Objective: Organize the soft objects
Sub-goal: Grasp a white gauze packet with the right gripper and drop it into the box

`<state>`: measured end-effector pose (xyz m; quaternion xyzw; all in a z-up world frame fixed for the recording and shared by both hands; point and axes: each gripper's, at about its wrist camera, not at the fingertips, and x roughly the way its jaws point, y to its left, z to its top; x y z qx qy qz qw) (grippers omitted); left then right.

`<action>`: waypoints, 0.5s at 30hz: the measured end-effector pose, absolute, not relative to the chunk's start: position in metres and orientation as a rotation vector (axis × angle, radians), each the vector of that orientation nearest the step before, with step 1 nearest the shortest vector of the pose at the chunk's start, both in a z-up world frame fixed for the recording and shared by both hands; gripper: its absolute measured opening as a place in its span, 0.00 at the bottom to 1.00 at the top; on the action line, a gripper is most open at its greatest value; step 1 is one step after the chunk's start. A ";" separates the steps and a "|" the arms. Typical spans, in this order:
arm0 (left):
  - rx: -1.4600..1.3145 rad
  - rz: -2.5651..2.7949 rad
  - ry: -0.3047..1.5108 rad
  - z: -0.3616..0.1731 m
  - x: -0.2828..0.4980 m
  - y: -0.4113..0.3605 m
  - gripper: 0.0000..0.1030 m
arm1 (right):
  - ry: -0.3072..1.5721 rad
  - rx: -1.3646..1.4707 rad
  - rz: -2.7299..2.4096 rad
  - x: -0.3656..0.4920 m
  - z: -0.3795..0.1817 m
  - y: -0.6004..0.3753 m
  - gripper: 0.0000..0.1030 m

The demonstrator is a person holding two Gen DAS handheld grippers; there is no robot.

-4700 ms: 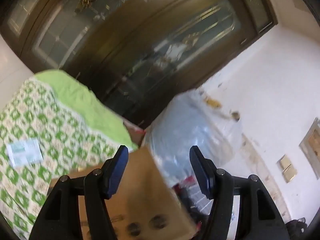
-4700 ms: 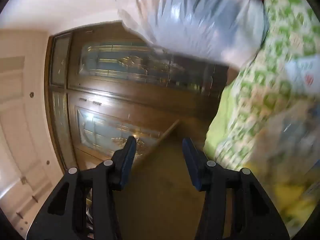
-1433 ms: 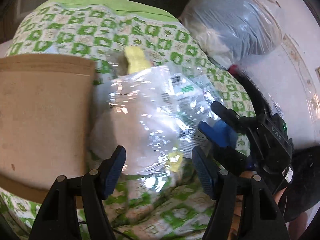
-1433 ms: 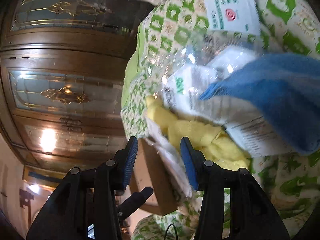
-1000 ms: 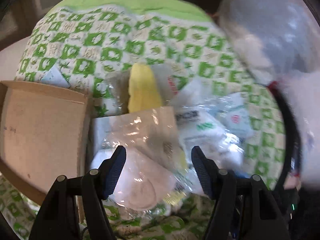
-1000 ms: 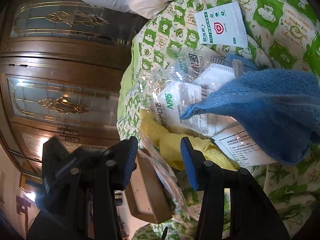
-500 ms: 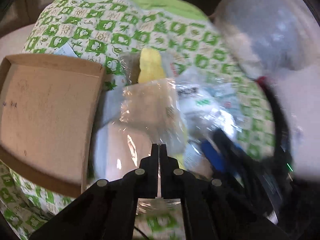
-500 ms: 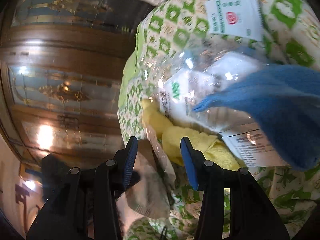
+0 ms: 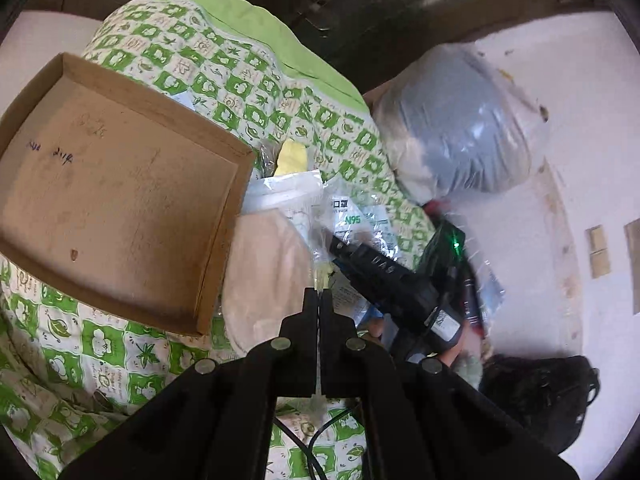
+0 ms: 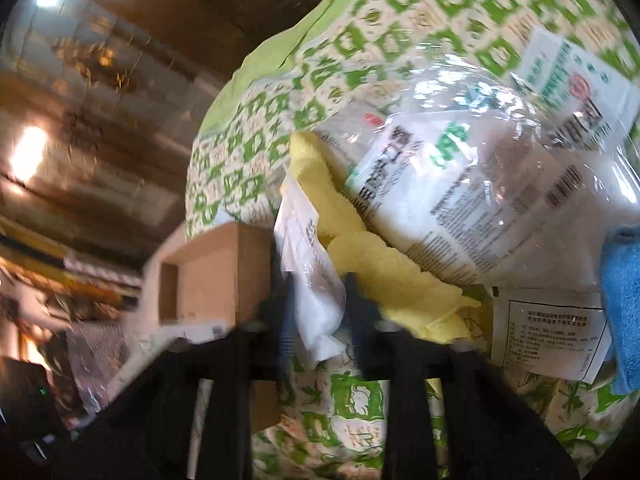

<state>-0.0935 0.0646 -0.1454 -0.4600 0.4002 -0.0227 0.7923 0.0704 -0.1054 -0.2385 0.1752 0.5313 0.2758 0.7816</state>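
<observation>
While the left gripper tilts down over the quilt, its jaws are pressed fully together on the edge of a clear bag holding a pale pad, likely to drag it toward the empty box just beside it; the right gripper reaches in from the right across the mask packets. In the right wrist view, the right gripper angles down, jaws closing around a white packet between them, beside the yellow cloth and near the blue cloth.
</observation>
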 end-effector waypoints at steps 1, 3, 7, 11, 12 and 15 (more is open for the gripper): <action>-1.000 -0.052 0.849 -0.146 -0.095 0.064 0.00 | 1.140 0.354 0.609 0.068 -0.236 -0.101 0.04; -1.015 -0.073 0.808 -0.143 -0.102 0.072 0.00 | 1.085 0.330 0.627 0.061 -0.225 -0.099 0.02; -1.026 -0.033 0.724 -0.138 -0.122 0.101 0.00 | 0.926 0.331 0.675 0.035 -0.196 -0.111 0.01; -1.085 -0.012 0.652 -0.159 -0.128 0.146 0.00 | 0.807 0.381 0.739 0.015 -0.176 -0.114 0.01; -1.103 -0.010 0.657 -0.169 -0.126 0.155 0.00 | 0.787 0.394 0.765 0.011 -0.171 -0.114 0.01; -1.138 0.021 0.650 -0.198 -0.127 0.175 0.00 | 0.761 0.432 0.855 0.006 -0.158 -0.086 0.01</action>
